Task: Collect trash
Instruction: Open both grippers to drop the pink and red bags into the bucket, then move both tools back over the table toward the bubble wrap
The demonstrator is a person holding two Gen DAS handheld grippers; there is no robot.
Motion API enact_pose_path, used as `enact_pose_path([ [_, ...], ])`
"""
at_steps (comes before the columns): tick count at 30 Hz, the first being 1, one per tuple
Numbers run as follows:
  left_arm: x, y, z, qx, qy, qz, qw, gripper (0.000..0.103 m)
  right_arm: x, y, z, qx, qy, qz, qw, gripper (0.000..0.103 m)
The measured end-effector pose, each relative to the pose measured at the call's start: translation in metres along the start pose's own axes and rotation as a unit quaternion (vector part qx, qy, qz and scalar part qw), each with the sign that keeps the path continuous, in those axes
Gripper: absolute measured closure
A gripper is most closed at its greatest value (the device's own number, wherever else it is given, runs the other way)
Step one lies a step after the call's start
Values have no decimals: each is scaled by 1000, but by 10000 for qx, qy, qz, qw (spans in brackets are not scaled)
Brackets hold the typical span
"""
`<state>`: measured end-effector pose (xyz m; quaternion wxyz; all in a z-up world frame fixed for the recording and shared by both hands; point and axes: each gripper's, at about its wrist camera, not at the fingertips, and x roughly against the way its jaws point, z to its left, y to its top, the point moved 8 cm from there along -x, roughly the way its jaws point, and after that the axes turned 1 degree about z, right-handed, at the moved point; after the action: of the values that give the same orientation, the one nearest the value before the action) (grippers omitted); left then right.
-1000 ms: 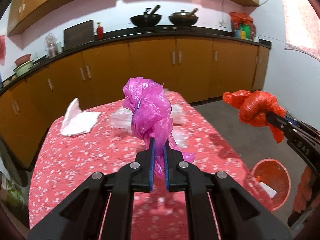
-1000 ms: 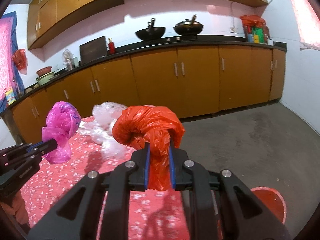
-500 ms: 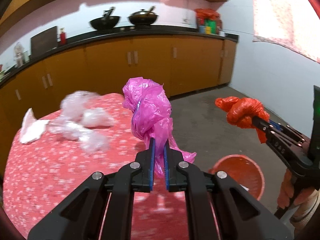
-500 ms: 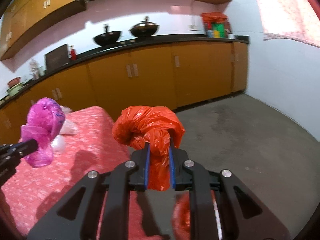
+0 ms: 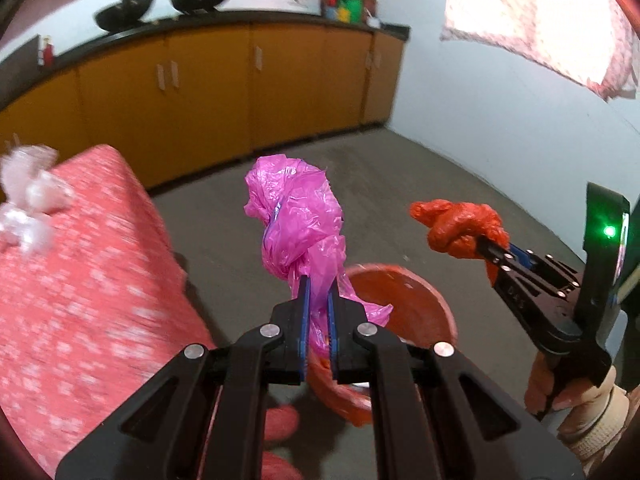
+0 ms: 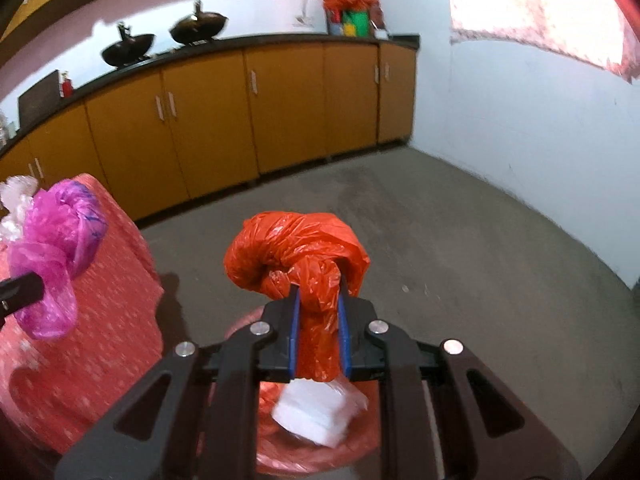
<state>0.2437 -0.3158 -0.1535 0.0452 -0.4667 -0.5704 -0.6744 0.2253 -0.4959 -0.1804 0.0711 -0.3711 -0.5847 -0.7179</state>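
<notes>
My left gripper (image 5: 317, 292) is shut on a knotted pink plastic bag (image 5: 298, 220), held in the air past the table's edge, above the near rim of a red bin (image 5: 412, 300) on the floor. My right gripper (image 6: 318, 304) is shut on a knotted orange plastic bag (image 6: 296, 254), directly over the same red bin (image 6: 272, 396), which holds a white crumpled piece (image 6: 316, 412). In the left wrist view the right gripper (image 5: 486, 246) with the orange bag (image 5: 456, 226) hangs to the right of the bin. The pink bag (image 6: 56, 248) shows at the left of the right wrist view.
A table with a red flowered cloth (image 5: 80, 280) lies to the left, with clear crumpled plastic (image 5: 28, 204) on its far part. Orange cabinets (image 6: 248, 120) line the back wall; a white wall (image 6: 520, 128) stands at the right. Grey floor (image 6: 460, 240) surrounds the bin.
Both grippers have swung right and downward, off the table and over the red bin, each still holding its bag. The table has slid to the left of both views.
</notes>
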Motion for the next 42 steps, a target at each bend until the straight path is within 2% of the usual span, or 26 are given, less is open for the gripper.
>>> enact_pose_path([
  [5,-28,-14,-29,-209,-155,291,9992,95,-14,-15,-19,-142,-36,198,9997,86],
  [13,-62,-18,-44,-302,-197,588,9976,95,-36,-26,-26,-294,78,398,9987,86],
  [23,-85,-24,-39,-170,-185,838,9962,93,-48,-32,-20,-223,285,471,9982,73],
  [32,-80,-21,-32,26,-198,787,9967,93,-41,-27,-21,-234,238,418,9986,73],
  [40,-40,-1,5,250,20,420,9988,89,-22,-4,6,12,392,231,9990,70],
  [42,-21,8,23,306,155,231,9991,78,-16,8,23,146,496,151,9985,70],
])
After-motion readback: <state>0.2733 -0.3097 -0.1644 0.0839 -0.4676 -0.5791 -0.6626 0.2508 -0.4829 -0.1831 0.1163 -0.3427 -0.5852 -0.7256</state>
